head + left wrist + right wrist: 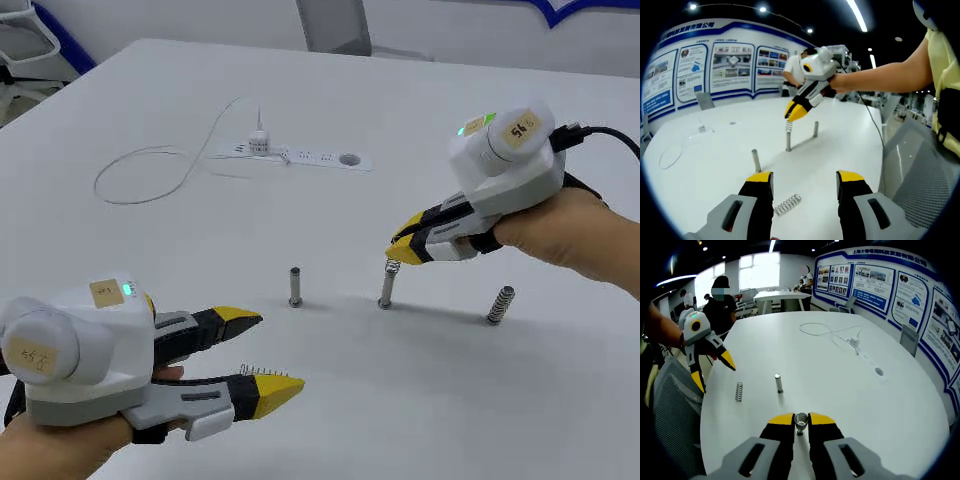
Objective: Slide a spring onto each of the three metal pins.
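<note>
Left tool (268, 354) is closest in the head view, low on the left. Its jaws are wide and hold nothing. Just by its lower jaw a loose spring (262, 370) lies flat on the white counter (420, 400).

Farther off, the left pin (295, 287) stands bare. Over the mid pin (385, 292) the right tool (396, 250) pinches a held spring (392, 267), which sits on the pin's top. On the right a set spring (500, 305) stands leaning. I think it is already on its pin. A power strip (300, 157) lies at the back. Each tool has a sticker with two digits, maybe 56, but I cannot be sure.

In the left gripper view, the wide jaws point at the loose spring, which lies between them.

In the right gripper view, the jaws are narrow and squeeze the held spring. We look down its hole. Blue wall boards have writing too small to read.

I think this is spring two of three. Next, the right tool should push straight down the pin and let go. Then the left tool must close on the loose spring, stand it up and bring it to the left pin.
</note>
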